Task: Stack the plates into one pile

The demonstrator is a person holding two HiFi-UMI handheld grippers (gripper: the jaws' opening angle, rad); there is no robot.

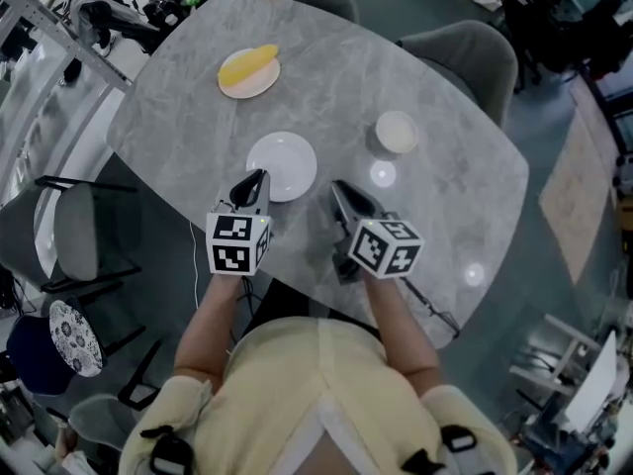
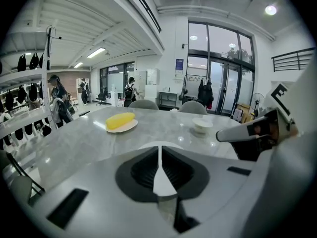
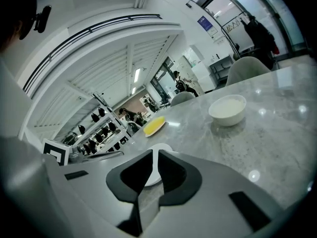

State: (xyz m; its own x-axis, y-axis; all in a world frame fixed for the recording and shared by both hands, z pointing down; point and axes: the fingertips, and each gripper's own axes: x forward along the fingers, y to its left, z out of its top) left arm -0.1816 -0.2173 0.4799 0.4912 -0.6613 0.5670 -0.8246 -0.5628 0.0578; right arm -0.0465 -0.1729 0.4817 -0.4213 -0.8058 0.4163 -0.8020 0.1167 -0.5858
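Observation:
An empty white plate (image 1: 283, 164) lies on the grey marble table (image 1: 435, 196), just ahead of both grippers. My left gripper (image 1: 259, 177) hovers at its near left rim, its jaws together with nothing between them; in the left gripper view (image 2: 159, 152) only the plate's far rim (image 2: 143, 146) shows. My right gripper (image 1: 341, 188) sits to the plate's right, its jaws a narrow slit apart and empty (image 3: 152, 157), with the plate (image 3: 162, 148) visible past them. A second plate (image 1: 248, 75) carrying something yellow (image 2: 120, 120) lies further back left.
A small white bowl (image 1: 397, 132) stands on the table at the right, ahead of the right gripper (image 3: 227, 109). Grey chairs (image 1: 475, 47) stand at the table's far side, and another chair (image 1: 74, 231) with a patterned stool (image 1: 75, 336) at its left.

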